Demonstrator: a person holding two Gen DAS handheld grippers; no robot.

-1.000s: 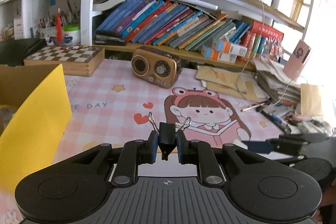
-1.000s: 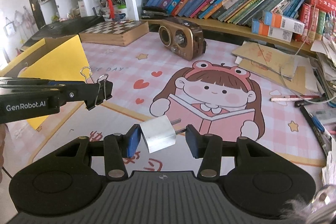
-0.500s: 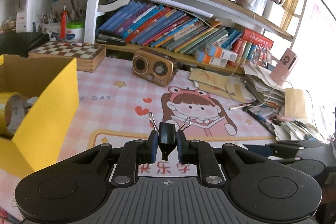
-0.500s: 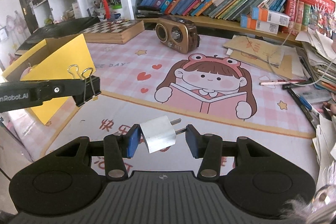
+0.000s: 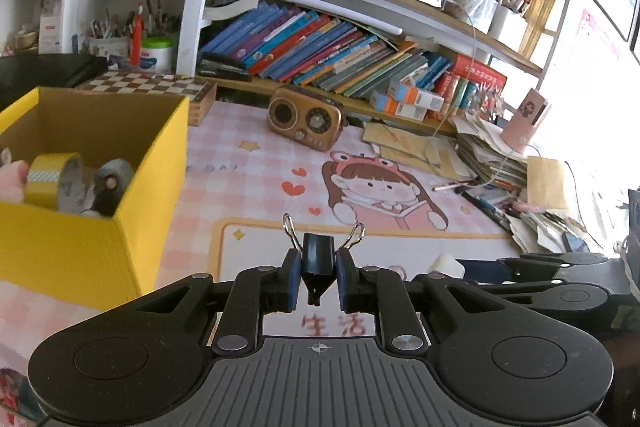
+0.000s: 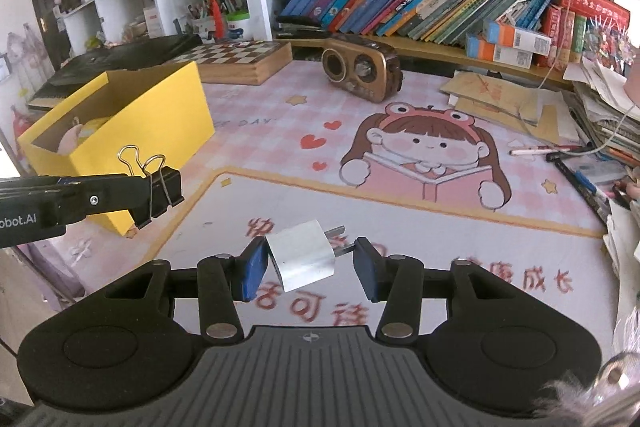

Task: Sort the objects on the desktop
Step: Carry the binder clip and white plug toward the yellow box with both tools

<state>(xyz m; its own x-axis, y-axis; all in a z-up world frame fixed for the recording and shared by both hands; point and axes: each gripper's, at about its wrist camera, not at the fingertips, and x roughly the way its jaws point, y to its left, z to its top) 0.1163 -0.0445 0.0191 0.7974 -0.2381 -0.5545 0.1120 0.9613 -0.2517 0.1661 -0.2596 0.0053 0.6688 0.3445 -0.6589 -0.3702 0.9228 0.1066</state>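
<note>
My left gripper (image 5: 318, 281) is shut on a black binder clip (image 5: 318, 259) with its wire handles pointing up. From the right wrist view that clip (image 6: 162, 193) hangs at the left, near the yellow box. My right gripper (image 6: 310, 265) is shut on a white plug adapter (image 6: 302, 259); its prongs touch the right pad. An open yellow cardboard box (image 5: 152, 163) stands at the left with rolls of tape (image 5: 52, 179) inside; in the right wrist view the box (image 6: 160, 115) sits at the left. Both grippers hover above the pink cartoon desk mat (image 6: 420, 163).
A brown retro radio (image 5: 306, 117) and a chessboard box (image 5: 156, 87) stand at the back of the mat. Leaning books (image 6: 400, 3) fill the shelf behind. Piles of paper, envelopes and pens (image 5: 480, 163) crowd the right side. A pink cup (image 5: 524, 123) stands at far right.
Both grippers have drawn back and up from the mat with their loads held. The yellow box has come further into view, and its contents now show in the left wrist view.
</note>
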